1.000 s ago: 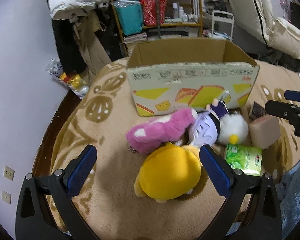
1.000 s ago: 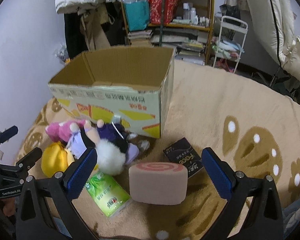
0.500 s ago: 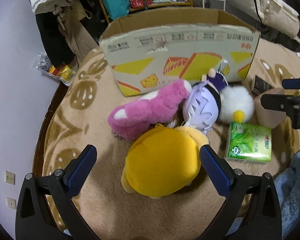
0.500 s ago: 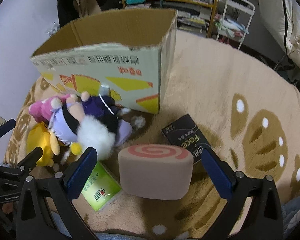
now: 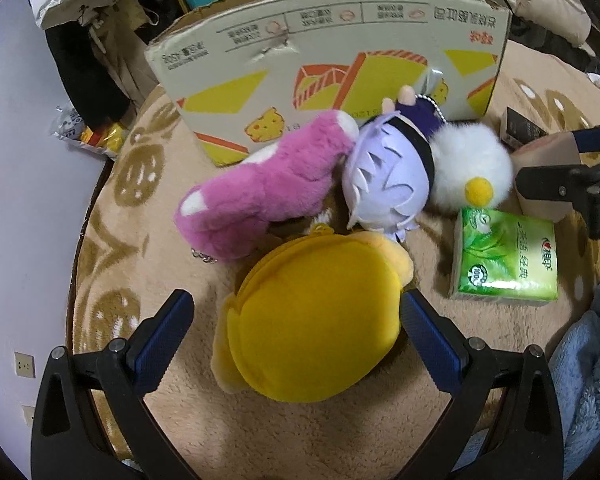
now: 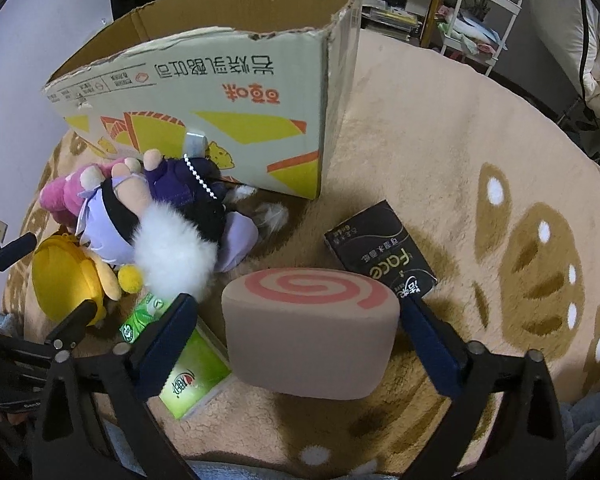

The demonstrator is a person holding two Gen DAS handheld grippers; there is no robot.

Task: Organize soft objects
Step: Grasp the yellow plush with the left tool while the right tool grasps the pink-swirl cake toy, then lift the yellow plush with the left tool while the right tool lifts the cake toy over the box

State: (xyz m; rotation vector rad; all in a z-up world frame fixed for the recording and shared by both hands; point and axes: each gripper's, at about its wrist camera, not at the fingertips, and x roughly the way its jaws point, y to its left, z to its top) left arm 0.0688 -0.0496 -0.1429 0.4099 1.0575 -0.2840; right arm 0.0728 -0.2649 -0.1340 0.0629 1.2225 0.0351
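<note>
Two grippers were down over the beige rug [image 6: 440,128], both working the pile of soft things in front of the cardboard box [image 5: 340,60]. The left gripper [image 5: 296,320] had its blue-padded jaws spread wide on either side of the yellow plush [image 5: 312,320], which lay on the rug well in front of the box; the right pad looked to be at the toy's edge, the left one stood clear of it, and nothing was clamped. Between that plush and the box lay a pink plush [image 5: 260,196], its far end against the box's printed front, with a lavender doll [image 5: 388,176] and a white fluffy ball [image 5: 472,168] just beside it, all close against the box wall. The right gripper [image 6: 296,336] was likewise wide open, its jaws flanking the swirl-topped roll cushion [image 6: 308,336] without squeezing it. That cushion sat in front of the box's near corner, with a green tissue pack [image 6: 180,372] partly under the left finger and a black carton [image 6: 380,248] lying flat between cushion and box corner.
</note>
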